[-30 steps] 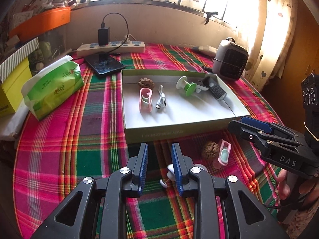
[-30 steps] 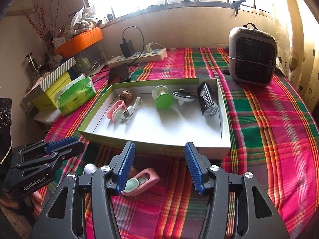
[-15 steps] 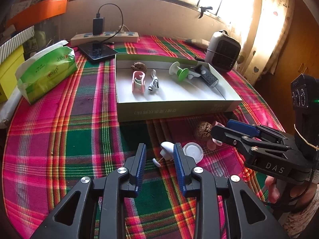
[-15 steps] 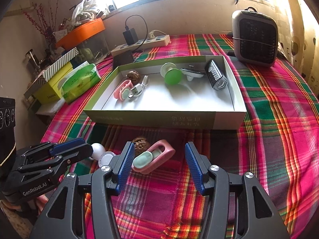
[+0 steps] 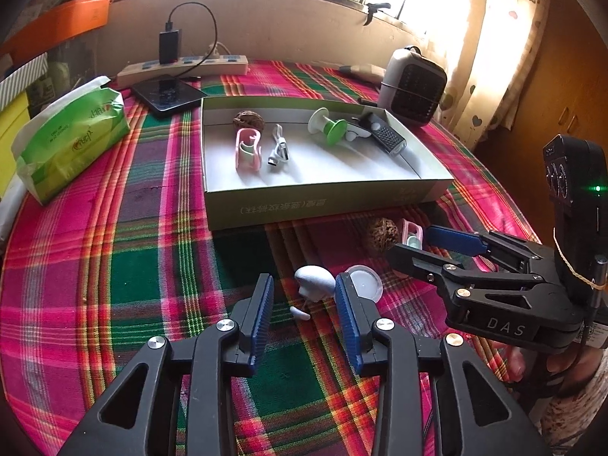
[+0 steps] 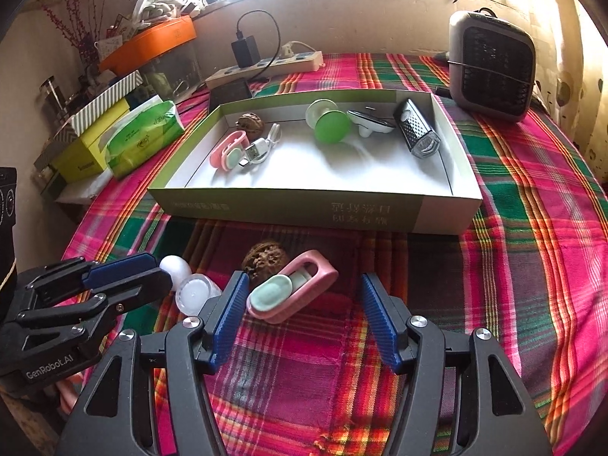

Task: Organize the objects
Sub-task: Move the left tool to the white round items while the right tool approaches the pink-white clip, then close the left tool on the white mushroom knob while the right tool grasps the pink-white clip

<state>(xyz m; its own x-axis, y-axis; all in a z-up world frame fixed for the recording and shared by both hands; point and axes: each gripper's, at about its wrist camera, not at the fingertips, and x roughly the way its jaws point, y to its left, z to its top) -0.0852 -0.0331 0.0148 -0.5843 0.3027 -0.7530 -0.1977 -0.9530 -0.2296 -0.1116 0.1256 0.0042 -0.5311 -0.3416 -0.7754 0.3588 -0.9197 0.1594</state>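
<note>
A shallow green-sided box (image 5: 326,211) (image 6: 288,209) holds a walnut (image 5: 249,119), a pink clip (image 5: 247,149), a USB adapter (image 5: 279,151), a green suction cup (image 5: 328,127) and a small black light (image 5: 385,137). On the cloth in front lie a white hook (image 5: 313,283) (image 6: 174,267), a clear cup (image 5: 364,281) (image 6: 194,296), a walnut (image 5: 383,231) (image 6: 264,262) and a pink clip (image 6: 290,290) (image 5: 412,233). My left gripper (image 5: 304,296) is open around the white hook. My right gripper (image 6: 300,298) is open around the pink clip.
A green tissue pack (image 5: 72,136), a phone (image 5: 167,95) and a power strip (image 5: 182,70) lie at the back left. A small grey heater (image 5: 412,85) (image 6: 492,64) stands at the back right. Boxes (image 6: 95,129) crowd the left edge.
Both grippers have moved back from the box and lower toward the cloth. The white hook now sits between the left fingers, the pink clip between the right fingers.
</note>
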